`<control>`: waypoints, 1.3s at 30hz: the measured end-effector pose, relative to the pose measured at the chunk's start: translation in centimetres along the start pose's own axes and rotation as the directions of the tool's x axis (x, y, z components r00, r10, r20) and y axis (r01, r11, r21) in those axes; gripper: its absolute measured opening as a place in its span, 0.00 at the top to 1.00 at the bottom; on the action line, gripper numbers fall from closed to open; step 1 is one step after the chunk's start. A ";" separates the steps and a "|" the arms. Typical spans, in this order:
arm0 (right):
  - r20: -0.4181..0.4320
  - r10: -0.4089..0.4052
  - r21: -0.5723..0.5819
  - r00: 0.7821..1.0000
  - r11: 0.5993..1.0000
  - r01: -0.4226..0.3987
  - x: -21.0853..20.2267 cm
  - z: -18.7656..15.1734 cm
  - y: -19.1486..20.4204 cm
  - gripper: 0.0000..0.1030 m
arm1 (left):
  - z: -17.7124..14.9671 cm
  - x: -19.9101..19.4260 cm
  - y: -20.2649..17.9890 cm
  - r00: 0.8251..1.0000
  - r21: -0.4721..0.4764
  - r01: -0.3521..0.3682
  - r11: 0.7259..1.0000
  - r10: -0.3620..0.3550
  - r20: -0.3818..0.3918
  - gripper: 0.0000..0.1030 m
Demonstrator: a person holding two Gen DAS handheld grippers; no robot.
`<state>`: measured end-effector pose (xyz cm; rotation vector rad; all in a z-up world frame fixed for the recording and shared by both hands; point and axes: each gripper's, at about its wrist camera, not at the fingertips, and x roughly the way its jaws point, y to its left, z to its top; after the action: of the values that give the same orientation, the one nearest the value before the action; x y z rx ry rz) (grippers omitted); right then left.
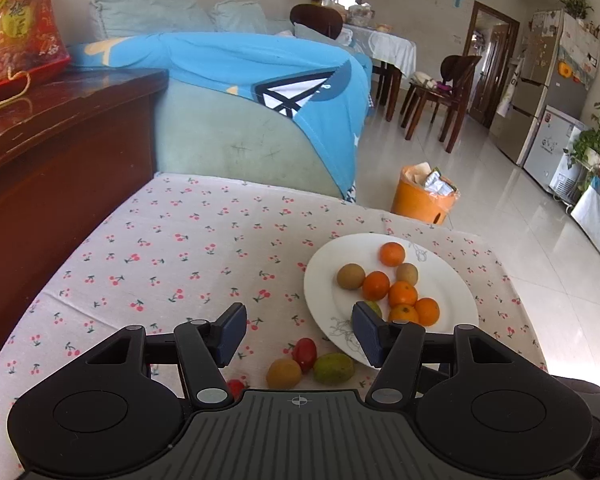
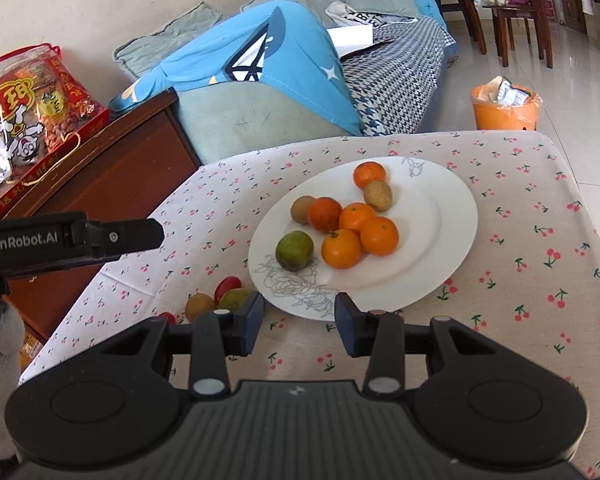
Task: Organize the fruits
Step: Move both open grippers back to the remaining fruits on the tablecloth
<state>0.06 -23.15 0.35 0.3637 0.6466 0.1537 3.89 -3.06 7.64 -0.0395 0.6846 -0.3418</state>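
Round white plate [image 2: 452,216] on cherry-print tablecloth [image 1: 172,248]: five orange mandarins [image 2: 341,249], two brown kiwis, one green mango. Beside its rim on the cloth: brown kiwi [image 1: 284,373], red fruit [image 1: 305,354], green-red mango [image 1: 334,368]. Left gripper [image 1: 300,334] and right gripper [image 2: 300,322] both wide open, empty, above the near rim

Black bodies with ribbed grey centre plates, round side discs and silver pivot screws are seen on the left gripper [image 1: 300,334] and right gripper [image 2: 299,324]; dark blue pads [image 1: 233,332] are fitted.

Left of the white plate [image 2: 452,216] the cherry-print cloth [image 1: 172,248] lies bare, open passage there; at the plate's near-left rim a red fruit [image 1: 305,354], brown fruit [image 1: 284,373] and green mango [image 1: 334,368] crowd together; far left of the plate, a wooden cabinet [image 1: 60,152] walls the edge.
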 end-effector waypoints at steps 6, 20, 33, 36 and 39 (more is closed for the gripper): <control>-0.040 0.033 -0.044 0.999 0.998 -0.035 0.7 -1.3 1.6 0.60 | -0.6 -0.7 2.6 0.998 -0.046 -0.064 0.997 0.064 -0.001 0.44; -0.041 0.032 -0.058 0.999 0.998 -0.034 3.6 -1.8 3.0 0.60 | -4.0 1.3 3.7 0.993 0.001 -0.076 0.997 0.076 -0.094 0.45; -0.004 0.018 -0.037 1.000 0.999 -0.018 5.1 -1.8 3.3 0.59 | -5.4 3.4 3.2 0.988 0.052 -0.077 0.996 0.084 -0.132 0.56; 0.002 0.008 -0.040 1.000 0.999 -0.008 5.2 -1.8 3.5 0.59 | -5.5 3.6 3.2 0.988 0.054 -0.074 0.996 0.081 -0.133 0.61; 0.006 0.009 -0.034 1.000 0.999 -0.009 5.3 -1.8 3.6 0.60 | -5.5 3.6 3.2 0.988 0.052 -0.074 0.996 0.080 -0.134 0.65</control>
<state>3.05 -17.99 -2.63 0.3347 0.6356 0.1720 4.01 -0.81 0.67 0.0555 0.8102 -0.2878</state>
